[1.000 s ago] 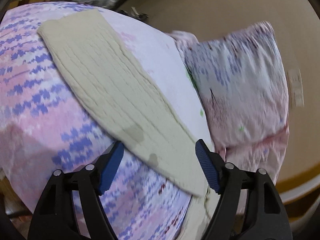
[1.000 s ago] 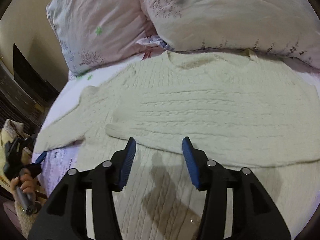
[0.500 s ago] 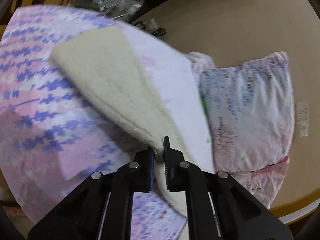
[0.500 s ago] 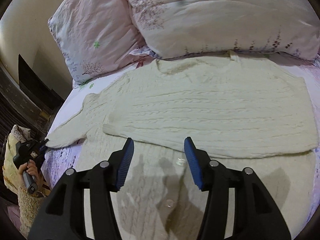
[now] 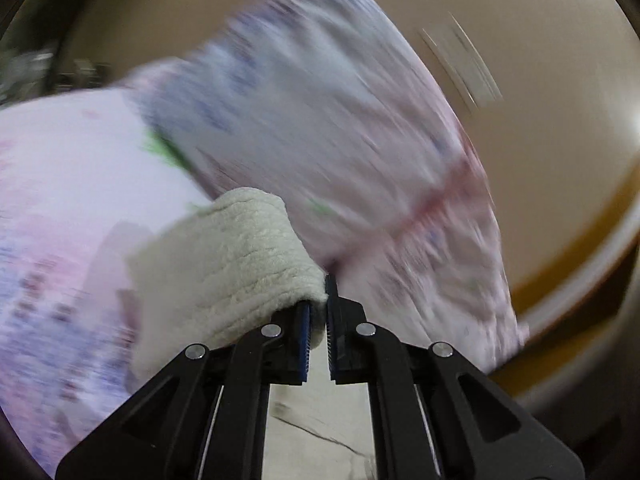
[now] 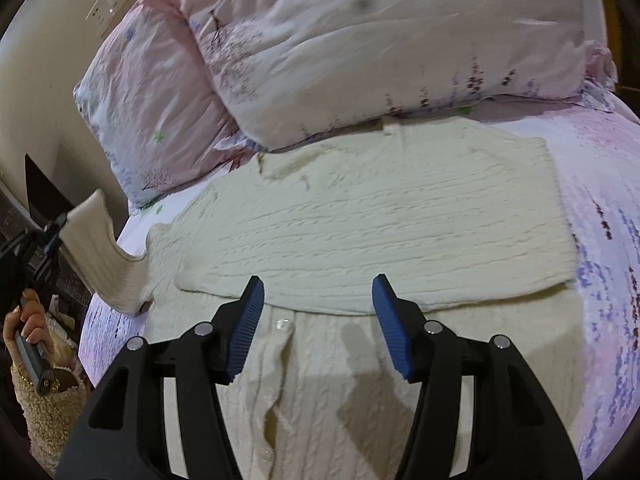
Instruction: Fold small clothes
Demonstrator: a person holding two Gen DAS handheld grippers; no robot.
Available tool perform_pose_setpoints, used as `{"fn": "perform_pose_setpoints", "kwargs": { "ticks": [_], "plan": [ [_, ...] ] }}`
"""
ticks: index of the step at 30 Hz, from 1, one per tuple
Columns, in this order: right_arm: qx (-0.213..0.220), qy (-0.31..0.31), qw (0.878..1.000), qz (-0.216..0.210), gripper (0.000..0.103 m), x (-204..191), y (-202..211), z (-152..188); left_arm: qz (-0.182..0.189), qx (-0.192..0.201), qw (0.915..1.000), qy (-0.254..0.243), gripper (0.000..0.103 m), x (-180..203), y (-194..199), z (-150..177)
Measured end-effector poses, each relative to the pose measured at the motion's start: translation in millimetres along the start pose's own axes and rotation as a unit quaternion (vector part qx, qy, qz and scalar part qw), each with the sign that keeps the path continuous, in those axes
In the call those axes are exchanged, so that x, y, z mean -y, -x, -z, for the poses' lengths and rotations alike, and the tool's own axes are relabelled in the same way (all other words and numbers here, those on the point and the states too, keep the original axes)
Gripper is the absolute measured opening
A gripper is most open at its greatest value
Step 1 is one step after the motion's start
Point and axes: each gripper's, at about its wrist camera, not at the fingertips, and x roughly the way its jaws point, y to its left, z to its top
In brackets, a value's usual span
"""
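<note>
The bed (image 6: 608,216) in its pink-and-lilac print fills most of the right wrist view, with bare cover showing to the right of the right tongs (image 6: 318,306) and a narrower strip to their left, where the mattress edge drops away. Two pillows (image 6: 360,48) lie across the far side, the nearer one resting on the sweater's collar edge.

The cream cable-knit sweater (image 6: 380,220) lies flat on the bed straight ahead of and under the right tongs, one sleeve already folded across the body; its right edge stops short of the bed's side, leaving open cover there.

The right tongs stand spread above the knit — their jaws have just been widening — with nothing pinched; whether they touch the cloth is not clear.

The left tongs (image 5: 318,320) are pressed together on the cuff of the other sleeve (image 5: 236,264), which is raised off the bed to the far left of the right tongs and hangs in a curve back to the shoulder.

The person's left hand (image 6: 26,316) grips the handle at the picture's edge, partly cut off. The left wrist view is smeared by blur — pillow and bed cover beyond the sleeve are only colours.
</note>
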Motion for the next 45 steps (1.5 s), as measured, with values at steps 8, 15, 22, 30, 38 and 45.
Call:
{"fn": "perform_pose_setpoints", "kwargs": {
  "ticks": [8,15,22,30,38,45],
  "plan": [
    [0.021,-0.022,0.999,0.037,0.057,25.4,9.4,3.3,0.042,-0.164,0.9813,-0.093,0.006,87.4,-114.9,109.0],
    [0.036,-0.040,0.995,0.080,0.057,49.3,17.3,2.7,0.033,-0.294,0.9400,-0.170,0.016,115.2,-175.4,187.0],
    [0.049,0.036,0.996,0.058,0.057,17.8,24.3,-9.4,0.068,-0.242,0.9529,-0.169,0.066,86.4,-112.3,139.2],
    [0.029,0.295,0.955,0.001,0.056,-96.3,-11.4,7.3,-0.037,-0.218,0.9689,-0.112,0.060,-4.5,-88.3,96.1],
    [-0.032,0.412,0.909,0.050,0.047,-145.4,-80.0,30.1,-0.067,-0.228,0.9649,-0.112,0.058,-33.7,-86.6,99.7],
    [-0.058,0.352,0.933,0.037,0.009,-129.7,-99.3,17.1,-0.058,-0.228,0.9653,-0.113,0.058,-35.1,-87.4,99.4]
  ]
}}
